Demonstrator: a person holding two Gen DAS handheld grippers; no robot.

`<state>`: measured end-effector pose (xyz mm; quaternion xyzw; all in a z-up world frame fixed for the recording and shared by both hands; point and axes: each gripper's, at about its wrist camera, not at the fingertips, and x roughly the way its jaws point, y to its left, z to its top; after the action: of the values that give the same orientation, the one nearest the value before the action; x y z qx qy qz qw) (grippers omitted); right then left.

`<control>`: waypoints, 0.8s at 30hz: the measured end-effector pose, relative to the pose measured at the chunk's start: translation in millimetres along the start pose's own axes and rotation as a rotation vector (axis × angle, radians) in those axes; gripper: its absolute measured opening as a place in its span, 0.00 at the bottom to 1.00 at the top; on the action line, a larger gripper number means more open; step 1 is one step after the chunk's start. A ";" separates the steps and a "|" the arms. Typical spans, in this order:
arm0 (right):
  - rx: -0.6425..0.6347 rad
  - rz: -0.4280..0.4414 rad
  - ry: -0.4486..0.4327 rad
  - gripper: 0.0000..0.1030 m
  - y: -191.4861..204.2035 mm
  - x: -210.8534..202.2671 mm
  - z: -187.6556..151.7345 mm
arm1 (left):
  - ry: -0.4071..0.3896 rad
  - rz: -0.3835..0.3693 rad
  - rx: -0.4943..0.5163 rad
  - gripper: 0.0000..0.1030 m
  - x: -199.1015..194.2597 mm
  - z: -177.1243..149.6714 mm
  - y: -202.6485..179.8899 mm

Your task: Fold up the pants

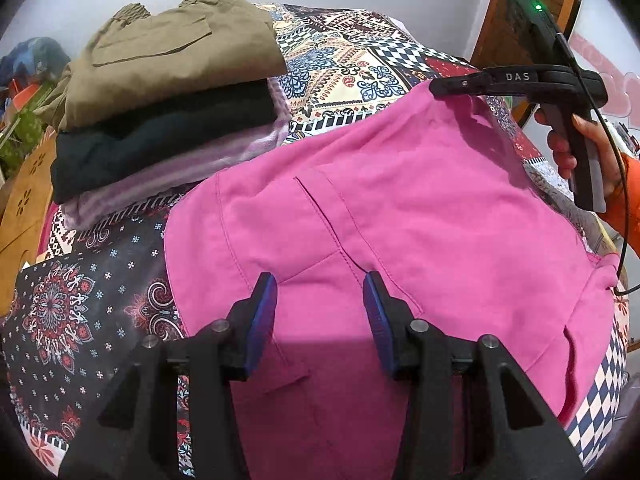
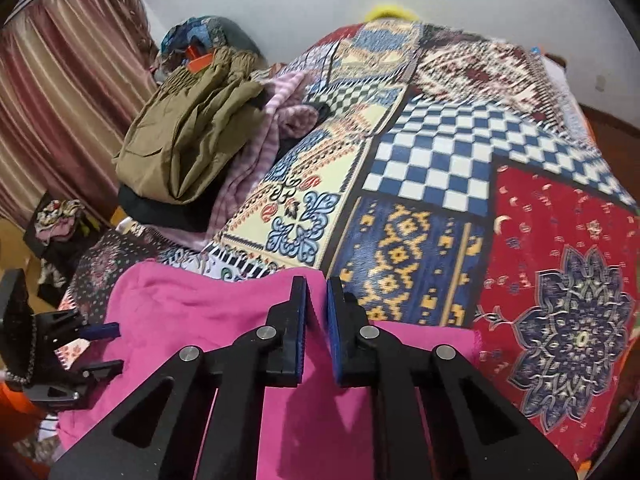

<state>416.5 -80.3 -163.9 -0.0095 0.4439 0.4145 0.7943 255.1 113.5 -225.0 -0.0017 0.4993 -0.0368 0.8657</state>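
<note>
Right wrist: pink pants [image 2: 240, 320] edge pinched between fingers [image 2: 298, 320].

Pants [image 1: 400, 208] right of clothes stack [image 1: 168, 92]

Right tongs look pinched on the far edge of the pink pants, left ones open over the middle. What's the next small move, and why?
Probably lower the left tongs and close them on the pink pants. They stand open above the cloth, gripping nothing, while the right tongs already pinch the far edge. A second hold seems needed before folding.
</note>
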 end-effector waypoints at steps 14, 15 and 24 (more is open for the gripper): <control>0.099 -0.185 -0.072 0.09 -20.5 -49.3 0.1 | 0.005 0.046 -0.024 0.48 -6.4 -0.4 3.1; 0.074 -0.181 -0.074 0.10 -13.0 -58.6 -3.3 | 0.002 0.054 -0.030 0.48 -9.8 -1.4 4.1; -0.057 -0.148 -0.076 0.27 55.5 -117.4 -47.8 | -0.059 0.119 -0.166 0.63 -62.9 -18.9 29.0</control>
<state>315.4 -138.6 -89.5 -0.0494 0.3995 0.3671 0.8386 209.1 147.1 -181.2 -0.0449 0.4743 0.0561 0.8774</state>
